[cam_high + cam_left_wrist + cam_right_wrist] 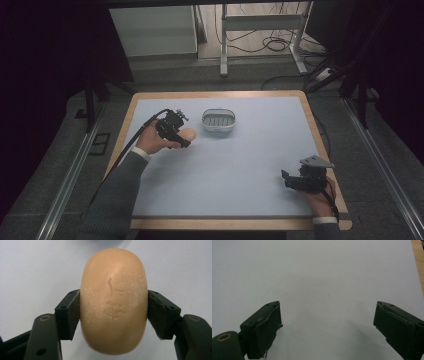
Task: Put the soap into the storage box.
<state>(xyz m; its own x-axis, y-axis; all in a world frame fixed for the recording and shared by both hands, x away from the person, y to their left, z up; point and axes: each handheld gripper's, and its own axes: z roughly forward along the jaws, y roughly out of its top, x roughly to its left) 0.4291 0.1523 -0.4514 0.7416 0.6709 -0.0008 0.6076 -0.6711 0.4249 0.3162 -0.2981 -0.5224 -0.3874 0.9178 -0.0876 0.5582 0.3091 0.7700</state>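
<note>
The person's left gripper (186, 136) has its two black jaws clamped on a smooth, oval, peach-coloured bar of soap (188, 134). In the left gripper view the soap (113, 301) sits squarely between the pads (71, 315), which press on its two long sides, and a faint stamped mark shows on its upper face along with some pale scuffing. From above, the soap is over the left half of the pale blue mat (240, 165) that covers the wooden-edged table (320, 135); whether it touches the mat or is just off it I cannot tell.

Just beside it, a little farther back and toward the middle, stands a small white oval dish with a ribbed grey insert (218, 120). It is near the soap but apart from it.

The right gripper (286, 179) rests low at the near right corner of the mat, held in the person's hand (320, 197), well apart from the soap and dish. Its jaws stand wide apart with nothing between them; the right gripper view shows bare mat (324, 285) between the pads (264, 330) and a strip of wooden edge (418, 262) at the upper right.
</note>
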